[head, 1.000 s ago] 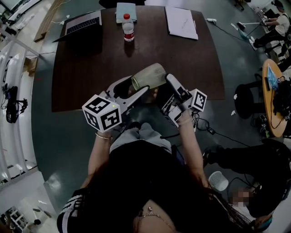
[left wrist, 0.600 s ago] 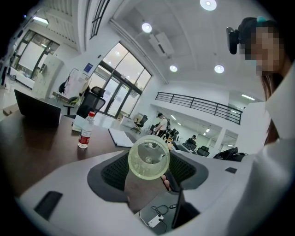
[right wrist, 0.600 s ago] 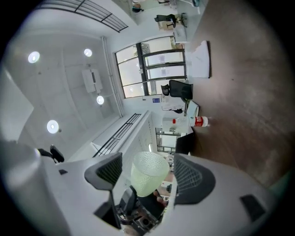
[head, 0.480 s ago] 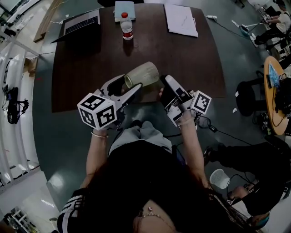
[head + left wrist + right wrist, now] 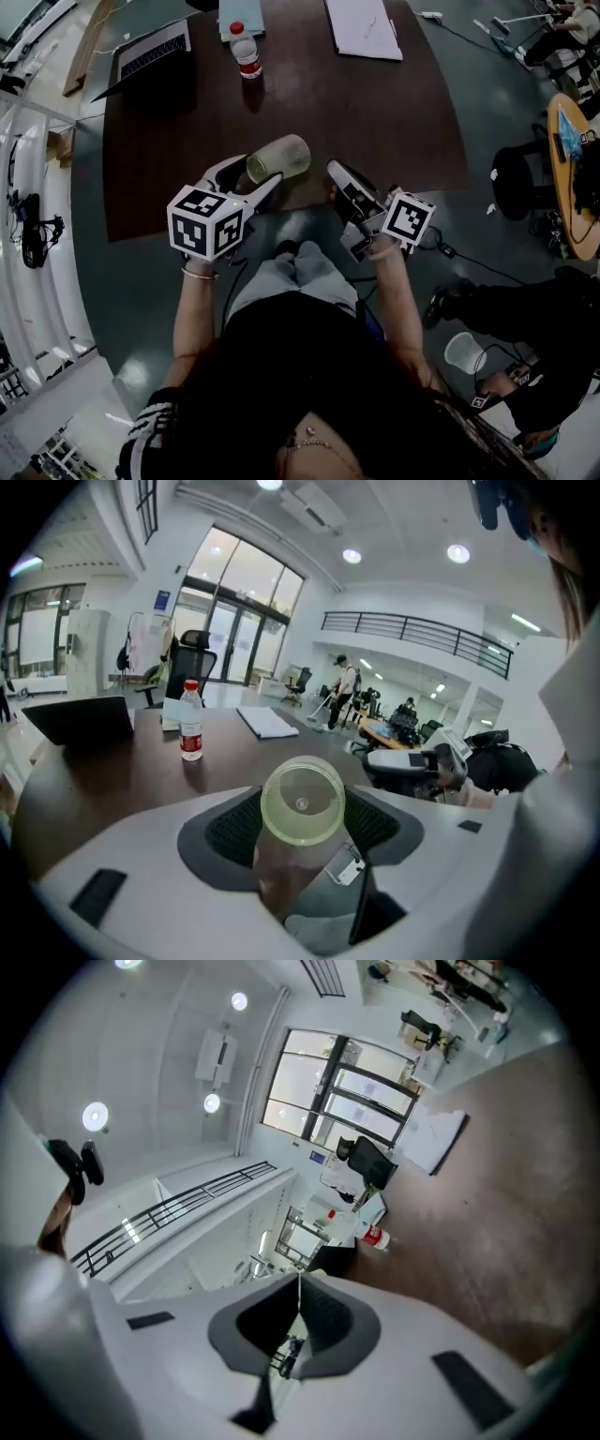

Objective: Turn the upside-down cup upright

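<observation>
A translucent yellowish cup (image 5: 279, 157) hangs on its side above the near edge of the dark brown table (image 5: 394, 122). My left gripper (image 5: 259, 178) is shut on it, one pad on each side of its wall. In the left gripper view one round end of the cup (image 5: 302, 802) faces the camera, between the dark pads (image 5: 234, 827). My right gripper (image 5: 331, 170) is a little to the cup's right and does not touch it. Its jaws have just been closing and now meet with nothing between them (image 5: 300, 1281). It also shows in the left gripper view (image 5: 412, 766).
A water bottle (image 5: 246, 49) with a red cap stands at the table's far side, between an open laptop (image 5: 150, 52) and white papers (image 5: 364, 26). A round side table (image 5: 574, 178) and a dark chair (image 5: 514, 178) stand at the right. The person's legs are below the grippers.
The left gripper and the cup have sunk and come nearer the table's front edge. The right gripper has drawn away from the cup, rolled, and shut its jaws.
</observation>
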Demonstrator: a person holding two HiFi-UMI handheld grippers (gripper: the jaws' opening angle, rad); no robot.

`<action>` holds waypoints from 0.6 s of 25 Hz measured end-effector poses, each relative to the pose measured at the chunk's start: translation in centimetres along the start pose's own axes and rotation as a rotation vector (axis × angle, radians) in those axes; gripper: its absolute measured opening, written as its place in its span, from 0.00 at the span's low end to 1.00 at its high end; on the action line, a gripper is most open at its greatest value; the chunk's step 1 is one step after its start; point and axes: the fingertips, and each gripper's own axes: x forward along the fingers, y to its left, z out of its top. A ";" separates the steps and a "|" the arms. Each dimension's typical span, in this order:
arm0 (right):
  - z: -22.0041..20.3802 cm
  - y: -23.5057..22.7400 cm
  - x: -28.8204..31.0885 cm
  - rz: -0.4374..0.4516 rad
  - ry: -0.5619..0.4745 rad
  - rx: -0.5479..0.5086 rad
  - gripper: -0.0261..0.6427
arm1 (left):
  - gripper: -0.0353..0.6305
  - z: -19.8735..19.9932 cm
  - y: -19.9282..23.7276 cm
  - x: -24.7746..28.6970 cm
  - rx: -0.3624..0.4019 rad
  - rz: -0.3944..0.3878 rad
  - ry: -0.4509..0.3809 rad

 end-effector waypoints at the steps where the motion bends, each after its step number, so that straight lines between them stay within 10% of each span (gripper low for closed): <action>1: -0.2 -0.1 -0.1 -0.007 0.010 -0.012 0.07 | 0.48 -0.4 0.1 0.4 0.017 0.009 0.031; 15: -2.3 -1.4 -0.4 -0.159 0.186 -0.404 0.06 | 0.48 -4.1 2.2 5.3 0.235 0.096 0.359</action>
